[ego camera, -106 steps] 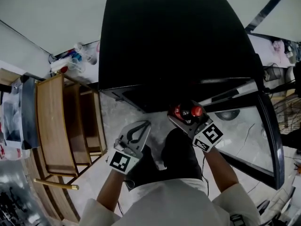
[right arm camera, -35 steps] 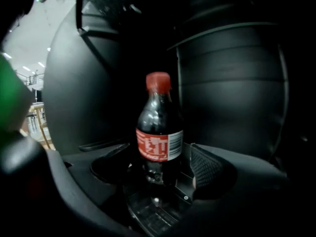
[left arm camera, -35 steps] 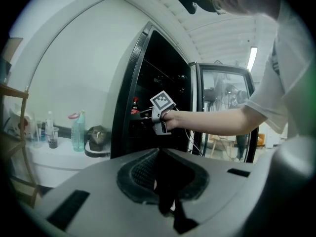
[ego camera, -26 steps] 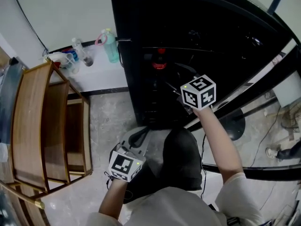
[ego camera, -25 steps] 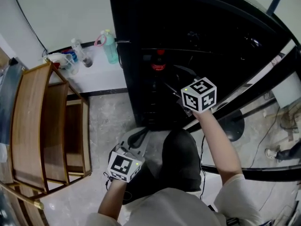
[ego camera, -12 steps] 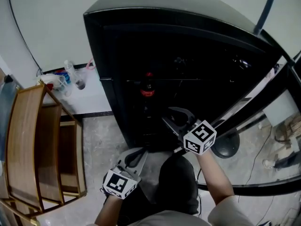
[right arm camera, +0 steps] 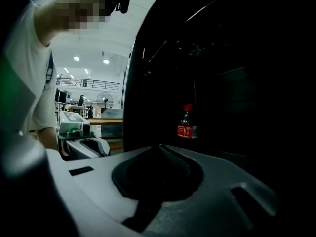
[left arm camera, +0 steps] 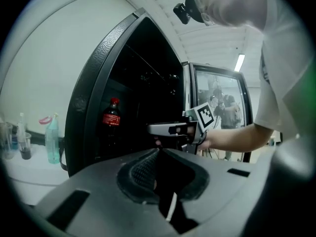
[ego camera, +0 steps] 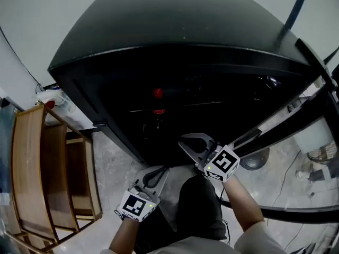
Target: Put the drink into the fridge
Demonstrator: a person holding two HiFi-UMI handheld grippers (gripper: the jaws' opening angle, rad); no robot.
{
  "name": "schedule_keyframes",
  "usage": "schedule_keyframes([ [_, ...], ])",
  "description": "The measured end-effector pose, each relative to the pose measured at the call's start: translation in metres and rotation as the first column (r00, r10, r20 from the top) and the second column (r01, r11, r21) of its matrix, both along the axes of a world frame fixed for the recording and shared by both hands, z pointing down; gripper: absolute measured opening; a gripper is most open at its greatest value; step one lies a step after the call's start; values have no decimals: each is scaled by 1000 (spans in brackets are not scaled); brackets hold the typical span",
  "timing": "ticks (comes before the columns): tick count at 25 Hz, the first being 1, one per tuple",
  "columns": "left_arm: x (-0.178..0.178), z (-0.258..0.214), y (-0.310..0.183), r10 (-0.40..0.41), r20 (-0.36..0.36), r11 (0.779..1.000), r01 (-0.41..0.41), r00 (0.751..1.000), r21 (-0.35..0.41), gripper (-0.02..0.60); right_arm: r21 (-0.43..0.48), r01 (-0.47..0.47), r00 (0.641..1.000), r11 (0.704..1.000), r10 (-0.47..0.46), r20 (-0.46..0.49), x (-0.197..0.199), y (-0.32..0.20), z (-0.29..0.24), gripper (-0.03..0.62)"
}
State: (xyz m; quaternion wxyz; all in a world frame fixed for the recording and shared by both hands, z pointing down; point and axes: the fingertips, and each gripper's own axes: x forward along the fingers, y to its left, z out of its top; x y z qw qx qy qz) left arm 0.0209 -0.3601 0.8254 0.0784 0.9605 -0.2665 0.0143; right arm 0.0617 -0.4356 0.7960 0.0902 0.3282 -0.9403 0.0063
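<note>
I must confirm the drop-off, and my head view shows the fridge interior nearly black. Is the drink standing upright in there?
Observer: Yes. The right gripper view shows the bottle upright inside the fridge, red cap on top.
Operator: Anything gripped on the right?
Observer: No. The right gripper is shut and empty, short of the bottle.
Operator: And the left?
Observer: The left gripper is shut and empty too, outside the fridge.

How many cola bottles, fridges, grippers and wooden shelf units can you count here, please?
Cola bottle: 1
Fridge: 1
Grippers, left gripper and right gripper: 2
Wooden shelf unit: 1
Total: 5
</note>
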Motion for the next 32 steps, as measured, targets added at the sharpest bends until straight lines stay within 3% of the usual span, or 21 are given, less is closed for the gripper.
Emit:
schedule_keyframes([
  [5, -4, -3, 1, 1, -21, 1000, -1, 1000, -25, 14, -4, -62, 993, 998, 62, 99, 3, 1, -10, -2],
  [10, -13, -25, 26, 1, 21, 1000, -1, 1000, -1, 14, 16, -133, 986, 991, 131, 106, -11, 30, -24, -2],
  [14, -25, -48, 58, 15, 66, 1000, -16, 998, 19, 14, -8, -240, 963, 971, 239, 126, -7, 72, -39, -2],
  [21, -35, -139, 82, -4, 86, 1000, 4, 996, 2, 14, -86, -335, 928, 938, 344, 145, 12, 116, -108, 0],
  [27, -51, -232, 124, -11, 99, 1000, 10, 995, 5, 14, -89, -380, 912, 921, 389, 131, 9, 165, -199, 0],
  [32, -73, -304, 153, -58, 152, 998, 57, 987, 9, 14, -83, -441, 887, 894, 448, 116, 9, 202, -268, 0],
])
